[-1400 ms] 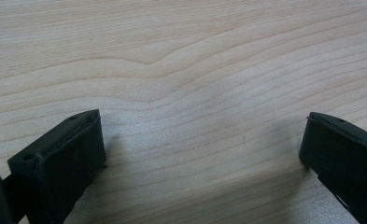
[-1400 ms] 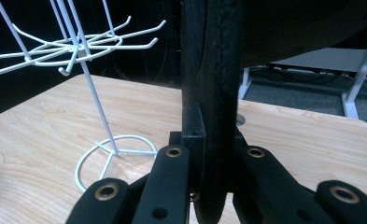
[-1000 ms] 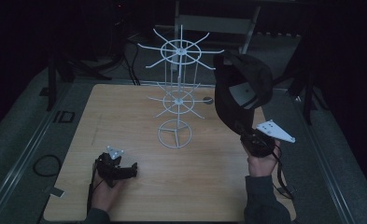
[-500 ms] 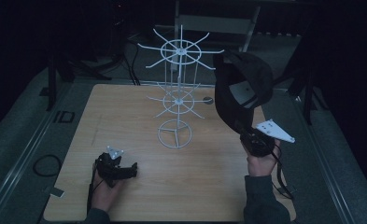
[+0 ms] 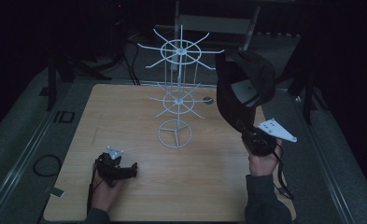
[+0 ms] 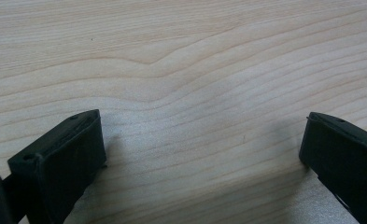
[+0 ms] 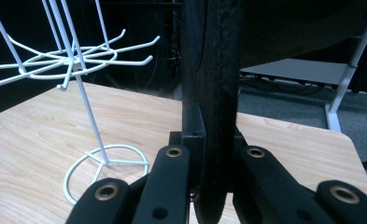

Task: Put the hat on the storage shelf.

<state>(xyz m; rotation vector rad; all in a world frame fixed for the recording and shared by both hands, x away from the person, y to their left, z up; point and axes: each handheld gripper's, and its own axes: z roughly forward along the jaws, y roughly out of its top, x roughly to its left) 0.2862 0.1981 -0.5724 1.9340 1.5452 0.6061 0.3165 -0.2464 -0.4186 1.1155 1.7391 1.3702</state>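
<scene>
A black cap point(image 5: 243, 88) is held up over the table's right side, its brim point(image 7: 215, 93) pinched edge-on between the jaws of my right gripper point(image 5: 252, 133), which is shut on it. A white wire rack point(image 5: 177, 88) with two tiers of hooked arms stands on a ring base at the table's middle, left of the cap; the rack point(image 7: 74, 60) also shows in the right gripper view. My left gripper point(image 5: 130, 169) rests low on the wooden table point(image 5: 125, 112) near the front left. Its jaws stand wide apart over bare wood point(image 6: 200, 93) with nothing between them.
A small dark round spot point(image 5: 208, 100) lies on the table behind the rack. Metal rails point(image 5: 36, 135) and grey floor run along both sides of the table. A white stand point(image 7: 344, 88) and a grey shelf sit beyond the far right corner.
</scene>
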